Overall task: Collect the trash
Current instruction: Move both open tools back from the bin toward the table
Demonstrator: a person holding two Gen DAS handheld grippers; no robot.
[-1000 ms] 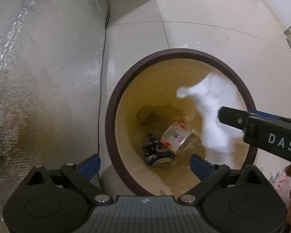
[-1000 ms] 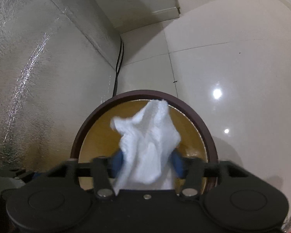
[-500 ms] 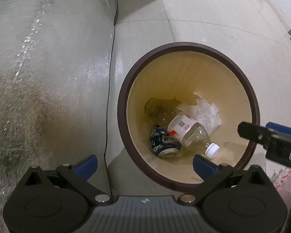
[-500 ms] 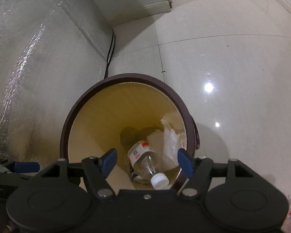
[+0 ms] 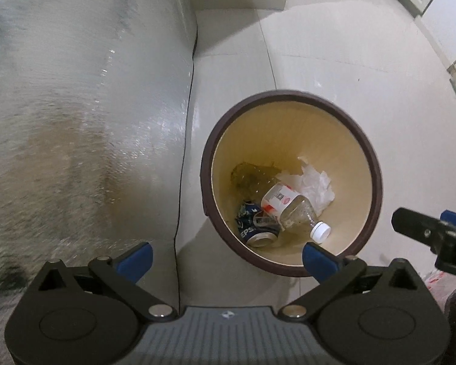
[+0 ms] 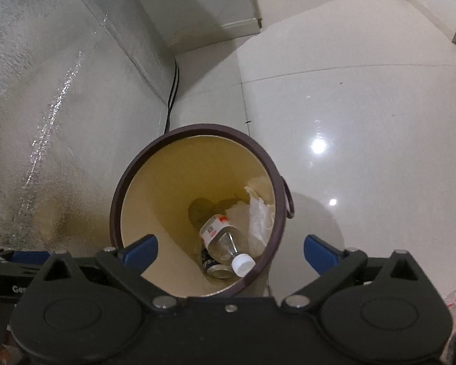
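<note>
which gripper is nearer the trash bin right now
Right, though only slightly. The right gripper hangs directly over the trash bin, jaws wide and empty. The left gripper sits off its near-left side, above the floor beside it.

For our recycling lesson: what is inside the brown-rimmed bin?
Inside the bin: a clear capped bottle, a crushed blue can and crumpled white tissue. The bottle lies over part of the can and tissue, hiding anything beneath.

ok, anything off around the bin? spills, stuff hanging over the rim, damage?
Nothing stands out. The bin is upright on the floor, and the plastic bottle, crushed can and white tissue all lie at its bottom, nothing over the rim. Both tongs are open and empty: left tongs, right tongs.
</note>
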